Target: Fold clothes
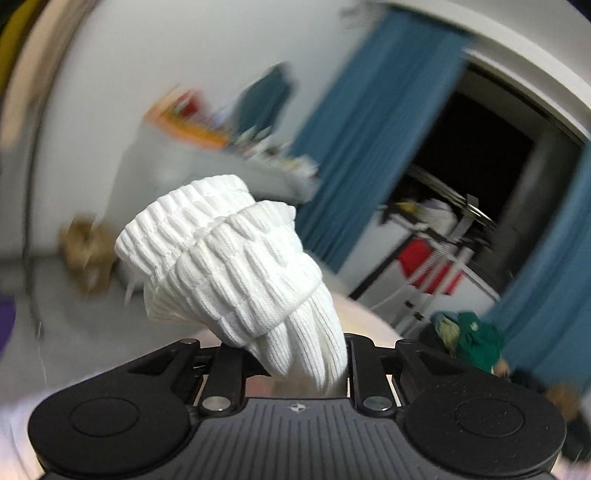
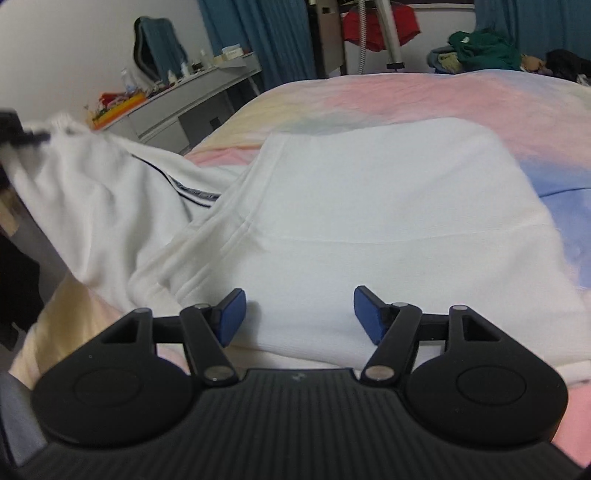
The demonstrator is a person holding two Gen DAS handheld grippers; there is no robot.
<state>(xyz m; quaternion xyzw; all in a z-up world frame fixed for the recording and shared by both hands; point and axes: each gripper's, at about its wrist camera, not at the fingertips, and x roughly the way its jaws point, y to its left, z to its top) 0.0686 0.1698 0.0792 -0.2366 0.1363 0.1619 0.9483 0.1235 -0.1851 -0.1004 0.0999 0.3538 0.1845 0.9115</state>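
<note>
**Ana:** White sweatshirt [image 2: 388, 206], what does it look like, and where is it?

**Ben:** It lies spread on a bed with a pastel bedspread [image 2: 388, 96] in soft pink, yellow and blue patches. The body of the garment forms a broad, smooth, roughly rectangular panel, with a faint seam running across it. To its left the cloth bunches into long folds, and a narrow dark stripe [image 2: 192, 192] crosses the raised part.

**Ana:** Raised how?

**Ben:** One sleeve slopes upward toward the left edge of the right wrist view, where something dark and blurred meets its end (too smeared to say more). In the left wrist view, the left gripper [image 1: 295, 363] is clamped on a ribbed cuff [image 1: 221, 258]. The knit is thick and white, with fine vertical ribs, doubled over into a chunky rolled band that flares out above the black fingers. Its pads are hidden by the fabric.

**Ana:** And the other tool?

**Ben:** The right gripper [image 2: 299, 314] hangs just over the near edge of the flat panel with its jaws spread wide. Its blue pads [image 2: 231, 314] are smooth and wedge-shaped, on black linkages, holding nothing.

**Ana:** Anything behind?

**Ben:** Teal curtains [image 2: 258, 37], a grey desk [image 2: 192, 99] crowded with small bottles, a red garment [image 2: 380, 26] on a metal rack, and a green heap of clothes [image 2: 484, 51] beyond the bed. The left view's background is heavily blurred.
</note>
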